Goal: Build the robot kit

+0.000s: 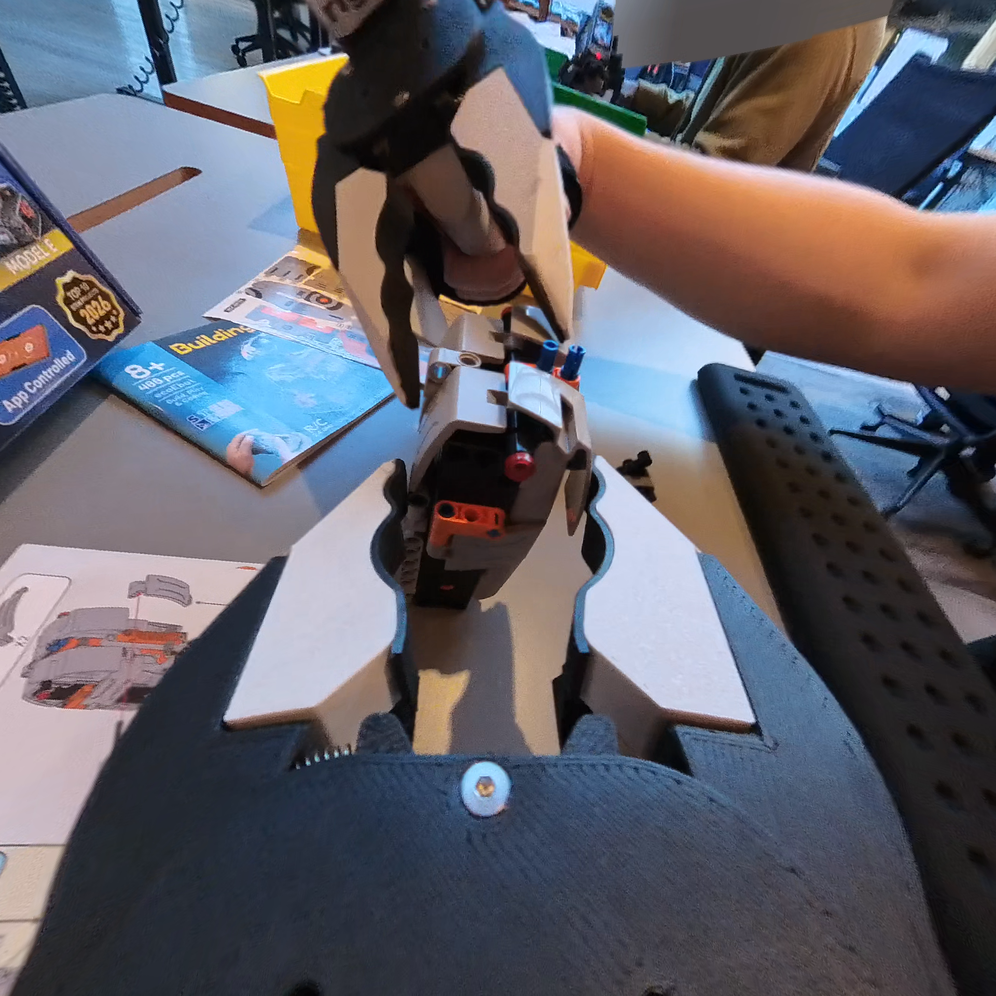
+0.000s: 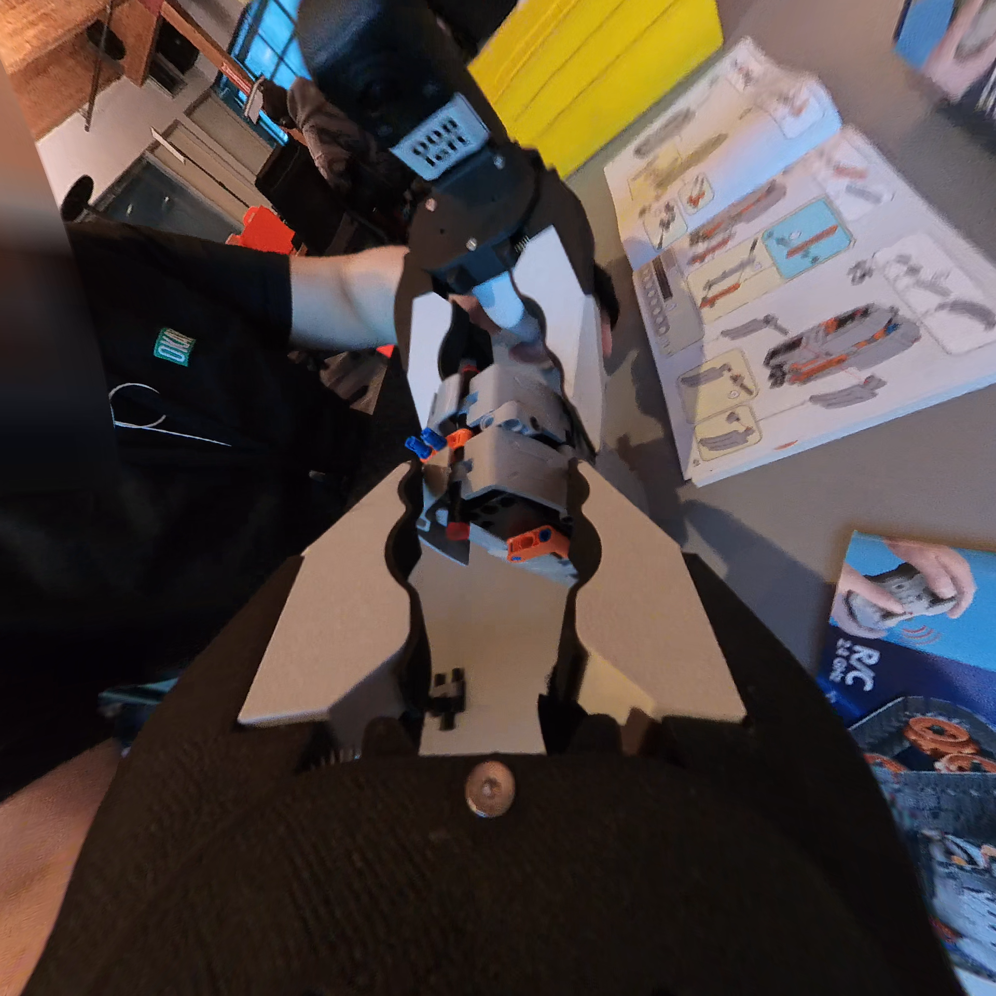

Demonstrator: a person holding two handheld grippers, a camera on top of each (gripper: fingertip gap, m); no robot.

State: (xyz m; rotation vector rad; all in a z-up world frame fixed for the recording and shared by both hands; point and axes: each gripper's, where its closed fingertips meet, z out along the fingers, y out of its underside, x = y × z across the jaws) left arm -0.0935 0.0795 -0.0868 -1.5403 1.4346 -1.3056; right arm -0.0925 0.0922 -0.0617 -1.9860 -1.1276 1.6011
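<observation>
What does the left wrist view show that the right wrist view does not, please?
Only the left wrist view shows the perforated black chair arm and the sticker sheet. Only the right wrist view shows a person's black shirt and the orange item behind. Both show the grey-and-orange brick model gripped by the left gripper and right gripper, plus the yellow box, the open instruction manual and the blue booklet.
</observation>
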